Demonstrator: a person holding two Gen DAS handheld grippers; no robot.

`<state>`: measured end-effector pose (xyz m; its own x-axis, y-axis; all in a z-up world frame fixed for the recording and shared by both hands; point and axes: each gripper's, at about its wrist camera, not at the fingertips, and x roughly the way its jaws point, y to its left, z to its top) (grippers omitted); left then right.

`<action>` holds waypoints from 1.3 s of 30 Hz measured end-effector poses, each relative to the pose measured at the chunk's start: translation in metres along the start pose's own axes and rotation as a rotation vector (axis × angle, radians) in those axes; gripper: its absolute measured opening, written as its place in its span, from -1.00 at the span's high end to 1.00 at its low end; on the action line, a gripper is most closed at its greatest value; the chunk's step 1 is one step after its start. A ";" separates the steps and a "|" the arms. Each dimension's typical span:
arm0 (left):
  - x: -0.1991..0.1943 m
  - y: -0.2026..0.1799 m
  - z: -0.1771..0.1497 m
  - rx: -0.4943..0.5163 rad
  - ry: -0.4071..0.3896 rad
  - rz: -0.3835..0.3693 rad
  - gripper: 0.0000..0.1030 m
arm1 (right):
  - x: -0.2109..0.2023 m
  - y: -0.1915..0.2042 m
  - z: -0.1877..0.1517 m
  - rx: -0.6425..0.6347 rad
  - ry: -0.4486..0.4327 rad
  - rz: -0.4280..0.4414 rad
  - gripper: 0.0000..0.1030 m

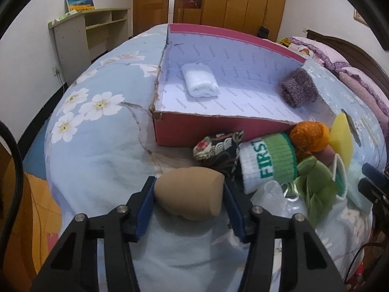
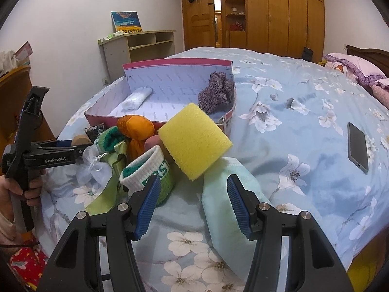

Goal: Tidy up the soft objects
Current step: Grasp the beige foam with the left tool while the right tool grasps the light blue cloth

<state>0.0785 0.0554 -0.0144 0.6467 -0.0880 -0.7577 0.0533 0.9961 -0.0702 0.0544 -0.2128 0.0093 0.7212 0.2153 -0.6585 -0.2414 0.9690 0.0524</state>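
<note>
L gripper (image 1: 188, 204): clenched on tan sponge (image 1: 189, 194), frame bottom-ctr, prob. bound for box (image 1: 206, 129).
R gripper (image 2: 193, 204): released, empty, facing pile.

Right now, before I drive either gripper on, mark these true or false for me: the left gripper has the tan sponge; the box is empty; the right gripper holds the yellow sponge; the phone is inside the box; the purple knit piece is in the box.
1. The left gripper has the tan sponge between its pads. True.
2. The pink box is empty. False: a rolled white cloth and a purple knit piece lie in it.
3. The right gripper holds the yellow sponge. False: its jaws are open and hold nothing.
4. The phone is inside the box. False: it lies on the floral bedspread.
5. The purple knit piece is in the box. True.
</note>
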 end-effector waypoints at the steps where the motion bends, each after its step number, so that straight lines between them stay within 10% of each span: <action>1: -0.002 0.000 0.000 0.004 -0.004 -0.001 -0.08 | 0.000 0.000 0.000 -0.001 0.000 -0.001 -0.13; 30: -0.012 -0.003 -0.021 0.020 0.009 -0.036 -0.08 | 0.017 -0.047 -0.023 0.110 0.124 -0.030 -0.16; 39: -0.011 -0.003 -0.021 0.021 0.011 -0.036 -0.08 | 0.003 -0.056 -0.027 0.182 0.094 0.021 0.41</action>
<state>0.0550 0.0537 -0.0192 0.6355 -0.1237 -0.7621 0.0922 0.9922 -0.0842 0.0529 -0.2696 -0.0157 0.6510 0.2321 -0.7227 -0.1289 0.9721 0.1960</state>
